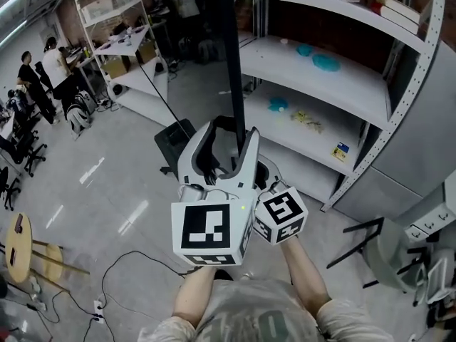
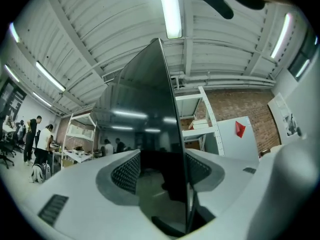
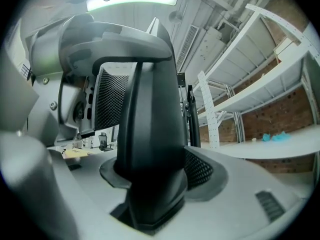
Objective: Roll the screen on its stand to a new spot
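The black screen [image 1: 226, 48] stands edge-on in front of me as a thin dark upright strip. My left gripper [image 1: 226, 135] straddles its lower part, with white fingers on either side and a gap at the left one. In the left gripper view the glossy screen [image 2: 150, 109] runs between the mesh pads, and the left gripper [image 2: 160, 169] stands open around it. My right gripper [image 1: 267, 180] sits lower and to the right. In the right gripper view a thick black mount [image 3: 150, 134] of the screen fills the right gripper [image 3: 155, 174], against its right pad.
A white shelving rack [image 1: 320, 77] stands close on the right. A black box [image 1: 174, 137] lies on the floor left of the screen. Cables [image 1: 128, 276] trail over the grey floor, a wooden stool [image 1: 20, 244] stands far left, and people sit at desks [image 1: 53, 63].
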{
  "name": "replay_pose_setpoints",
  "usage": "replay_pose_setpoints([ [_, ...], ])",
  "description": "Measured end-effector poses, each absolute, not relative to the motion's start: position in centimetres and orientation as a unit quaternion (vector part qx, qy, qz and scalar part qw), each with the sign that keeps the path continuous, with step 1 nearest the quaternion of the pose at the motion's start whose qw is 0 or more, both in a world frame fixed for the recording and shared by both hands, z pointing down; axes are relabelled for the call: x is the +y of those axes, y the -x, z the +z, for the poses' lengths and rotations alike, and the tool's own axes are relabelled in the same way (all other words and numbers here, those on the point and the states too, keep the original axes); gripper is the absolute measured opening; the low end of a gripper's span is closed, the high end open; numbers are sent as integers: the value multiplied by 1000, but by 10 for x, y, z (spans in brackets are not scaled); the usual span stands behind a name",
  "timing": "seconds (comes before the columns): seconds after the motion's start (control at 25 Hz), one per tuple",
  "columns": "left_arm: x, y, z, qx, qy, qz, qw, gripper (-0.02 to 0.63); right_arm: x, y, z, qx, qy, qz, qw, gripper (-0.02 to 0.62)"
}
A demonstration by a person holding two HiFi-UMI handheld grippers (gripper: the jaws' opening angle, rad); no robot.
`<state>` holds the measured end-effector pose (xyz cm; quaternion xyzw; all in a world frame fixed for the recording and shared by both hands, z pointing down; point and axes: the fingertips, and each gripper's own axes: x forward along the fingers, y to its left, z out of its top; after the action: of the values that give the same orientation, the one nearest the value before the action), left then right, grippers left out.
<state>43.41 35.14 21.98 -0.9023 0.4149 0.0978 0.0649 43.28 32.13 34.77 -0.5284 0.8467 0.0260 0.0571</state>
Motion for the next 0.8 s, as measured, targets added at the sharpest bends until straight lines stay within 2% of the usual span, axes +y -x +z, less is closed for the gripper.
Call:
replay_pose_setpoints([
  [0.36,418,-481,218,359,922,133,65,275,383,-482,352,839,540,26,56,258],
  [0.44,429,-497,223,337,931,128,56,272,390,-502,351,832,552,23,54,248],
  [0.52,436,-515,228,321,937,129,48,253,394,-524,352,822,567,24,43,208],
  [0.8,452,-552,229,309,941,125,56,254,408,-562,353,815,577,13,47,201],
])
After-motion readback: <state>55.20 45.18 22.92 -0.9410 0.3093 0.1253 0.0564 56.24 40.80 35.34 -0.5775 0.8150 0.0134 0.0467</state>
